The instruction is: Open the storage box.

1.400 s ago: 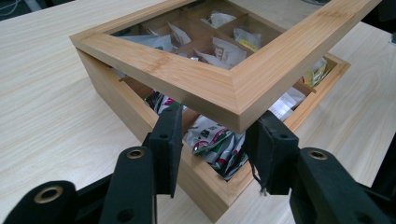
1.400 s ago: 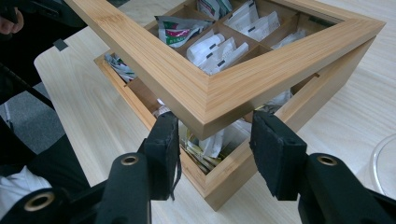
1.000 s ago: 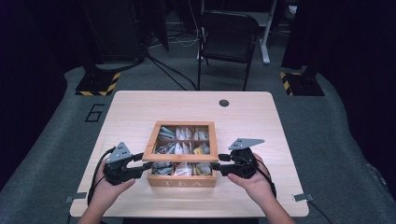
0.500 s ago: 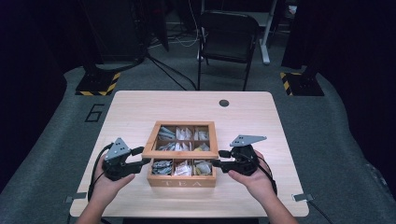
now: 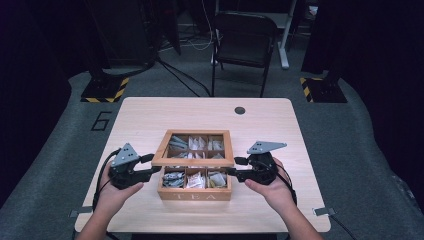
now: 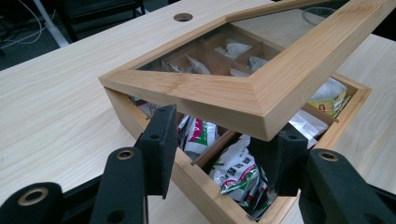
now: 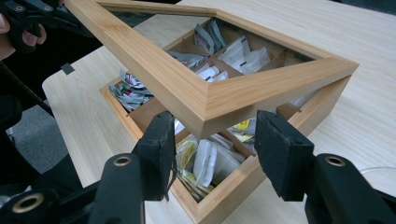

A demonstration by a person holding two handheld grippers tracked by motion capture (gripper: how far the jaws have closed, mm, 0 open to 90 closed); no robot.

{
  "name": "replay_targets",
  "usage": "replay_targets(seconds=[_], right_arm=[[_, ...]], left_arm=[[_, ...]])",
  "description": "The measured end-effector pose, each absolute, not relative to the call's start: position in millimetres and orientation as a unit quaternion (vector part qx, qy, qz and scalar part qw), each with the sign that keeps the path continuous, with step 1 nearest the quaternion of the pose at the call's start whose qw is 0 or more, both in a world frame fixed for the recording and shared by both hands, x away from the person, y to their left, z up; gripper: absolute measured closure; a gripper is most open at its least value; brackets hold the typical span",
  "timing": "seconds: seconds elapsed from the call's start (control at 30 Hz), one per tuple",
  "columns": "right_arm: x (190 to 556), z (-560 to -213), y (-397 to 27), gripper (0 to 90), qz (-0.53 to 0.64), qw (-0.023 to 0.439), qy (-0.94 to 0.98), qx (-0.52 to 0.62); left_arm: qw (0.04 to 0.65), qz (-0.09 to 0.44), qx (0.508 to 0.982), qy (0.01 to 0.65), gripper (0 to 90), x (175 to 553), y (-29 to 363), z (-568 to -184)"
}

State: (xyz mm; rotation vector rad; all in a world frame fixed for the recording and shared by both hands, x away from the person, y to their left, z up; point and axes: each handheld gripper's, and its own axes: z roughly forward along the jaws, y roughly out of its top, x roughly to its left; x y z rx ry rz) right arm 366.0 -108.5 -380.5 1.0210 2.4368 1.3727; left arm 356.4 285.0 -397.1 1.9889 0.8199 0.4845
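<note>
The wooden box (image 5: 195,192) carries the letters "TEA" on its front wall, readable in the high view. A large "6" (image 5: 101,120) is marked on the grey floor to the left of the surface (image 5: 150,115). The packets bear print too small to read.

The box sits near the front middle of the surface, close to the person's edge, with bare wood on both sides and a wide free stretch behind it up to a round cable hole (image 5: 240,110). One box, one lid (image 5: 194,161), six compartments in two rows of three, each holding tea packets (image 6: 236,172). The glass-paned lid is lifted at its front, hinged at the back, so its front rail stands above the front row.

The left claw (image 5: 155,165) reaches in at the box's left front corner; in the left gripper view its two jaws stand apart under the lid's corner, one outside the box wall, the other over the packets, and the lid rests on or just above them; I cannot tell whether they press on it. The right claw (image 5: 235,167) mirrors this at the right front corner; its jaws have just been opening, and they stand apart on either side of the lid's corner (image 7: 205,105), below it, gripping nothing. Two black chair legs and a chair (image 5: 242,40) stand beyond the far edge.
</note>
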Motion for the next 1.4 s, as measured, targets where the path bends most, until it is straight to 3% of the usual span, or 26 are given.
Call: replay_targets(seconds=[0.47,1.4], right_arm=[[374,-372,-109,42.1,0.466,0.113,0.815,0.326],[406,-360,-103,48.1,0.48,0.151,0.808,0.307]], left_arm=[[0.461,0.197,0.801,0.328,51.0,366,286,-383],[0.472,0.182,0.802,0.317,54.3,390,289,-356]])
